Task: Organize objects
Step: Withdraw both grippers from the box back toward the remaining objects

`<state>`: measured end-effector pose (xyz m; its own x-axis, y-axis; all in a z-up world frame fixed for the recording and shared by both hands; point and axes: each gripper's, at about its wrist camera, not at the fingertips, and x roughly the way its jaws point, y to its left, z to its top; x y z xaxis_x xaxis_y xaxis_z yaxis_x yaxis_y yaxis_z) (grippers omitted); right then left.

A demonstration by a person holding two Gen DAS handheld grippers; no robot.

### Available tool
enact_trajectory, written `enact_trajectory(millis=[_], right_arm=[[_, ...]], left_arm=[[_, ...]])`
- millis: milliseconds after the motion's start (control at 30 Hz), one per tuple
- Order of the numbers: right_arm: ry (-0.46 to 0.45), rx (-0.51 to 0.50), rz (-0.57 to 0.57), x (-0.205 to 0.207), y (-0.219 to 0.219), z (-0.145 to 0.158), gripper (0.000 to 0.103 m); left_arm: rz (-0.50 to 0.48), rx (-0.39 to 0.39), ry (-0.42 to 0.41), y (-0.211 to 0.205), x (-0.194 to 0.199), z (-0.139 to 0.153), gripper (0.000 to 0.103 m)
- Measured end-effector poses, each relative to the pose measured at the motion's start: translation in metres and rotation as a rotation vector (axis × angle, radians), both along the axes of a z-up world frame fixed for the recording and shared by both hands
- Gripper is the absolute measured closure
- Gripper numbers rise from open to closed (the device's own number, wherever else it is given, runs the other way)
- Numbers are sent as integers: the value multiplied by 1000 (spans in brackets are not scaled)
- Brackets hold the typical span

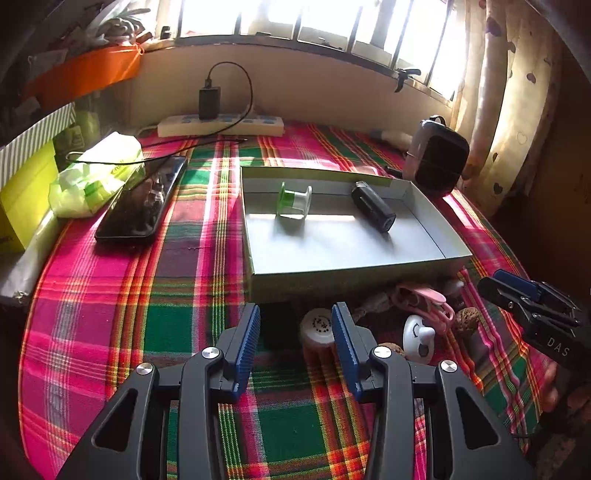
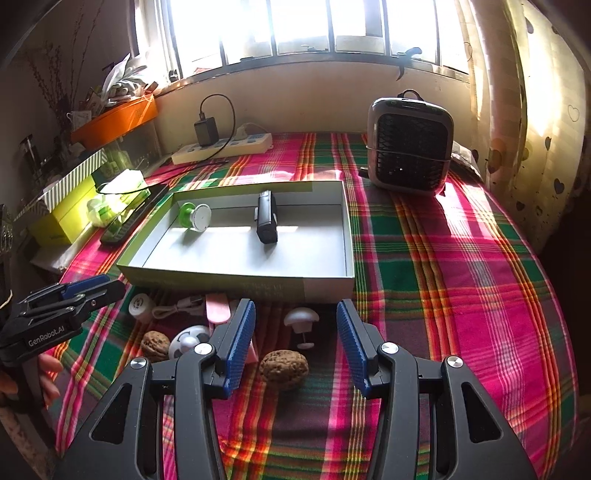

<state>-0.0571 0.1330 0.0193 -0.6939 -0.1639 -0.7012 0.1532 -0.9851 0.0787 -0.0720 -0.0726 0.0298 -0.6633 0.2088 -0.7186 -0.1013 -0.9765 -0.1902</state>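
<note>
Just ahead of right tool point(image 2: 295, 347): walnut point(image 2: 283, 369).

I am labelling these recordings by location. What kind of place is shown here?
Probably a room in a home, perhaps a bedroom: a plaid blanket covers the surface, heart-print curtains hang by a barred window, and a power strip with a charger lies under the sill.

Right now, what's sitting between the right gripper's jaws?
A walnut lies on the plaid cloth between the open jaws of the right gripper, untouched; the right wrist view shows it.
</note>
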Motion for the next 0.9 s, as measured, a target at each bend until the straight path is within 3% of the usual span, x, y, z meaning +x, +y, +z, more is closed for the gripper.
enact_trajectory(millis=[267, 667, 900], right_arm=[[-25, -15, -3, 14, 8, -16, 55], [-71, -32, 31, 9, 1, -31, 51], [-90, 6, 41, 1, -6, -34, 51]], left_arm=[[6, 50, -31, -11, 13, -16, 64], [-4, 47, -56, -7, 6, -24, 61], [-27, 22, -56, 3, -4, -24, 59]])
